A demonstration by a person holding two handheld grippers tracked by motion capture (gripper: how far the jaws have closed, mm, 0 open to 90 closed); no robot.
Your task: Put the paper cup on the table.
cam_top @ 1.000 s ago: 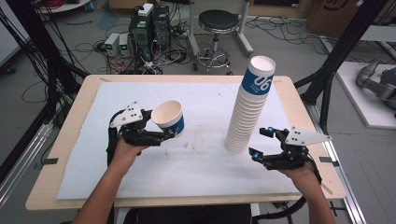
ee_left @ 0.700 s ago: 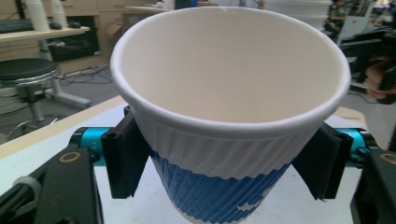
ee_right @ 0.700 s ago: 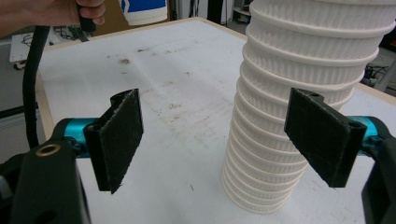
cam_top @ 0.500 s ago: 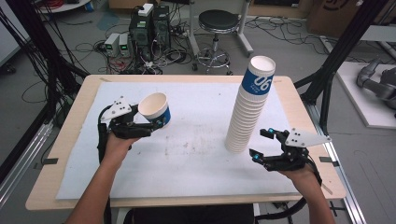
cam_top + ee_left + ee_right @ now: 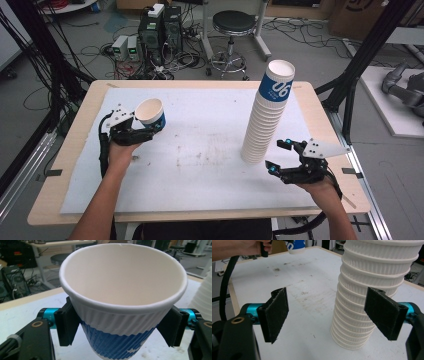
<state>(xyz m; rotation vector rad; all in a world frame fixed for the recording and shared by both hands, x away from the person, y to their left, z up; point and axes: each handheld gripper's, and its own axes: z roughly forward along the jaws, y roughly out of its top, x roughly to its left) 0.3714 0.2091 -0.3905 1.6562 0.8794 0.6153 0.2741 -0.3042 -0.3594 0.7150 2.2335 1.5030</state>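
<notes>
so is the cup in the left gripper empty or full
Empty: the left gripper view looks straight into the paper cup, showing bare white walls and nothing inside.

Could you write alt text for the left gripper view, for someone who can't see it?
A white and blue ribbed paper cup, empty and open side up, is clamped between the two black jaws of the left claw, above a white table cover.

Even, diffuse indoor light falls from overhead, leaving the white sheet covering the wooden table (image 5: 200,125) bright but free of glare, with only soft, faint shadows under the tall stack of ribbed white paper cups (image 5: 264,125). The high view is soft and slightly blurred throughout. In the left gripper view the white and blue ribbed paper cup (image 5: 122,302) reads fairly sharp while the room behind is out of focus.
</notes>
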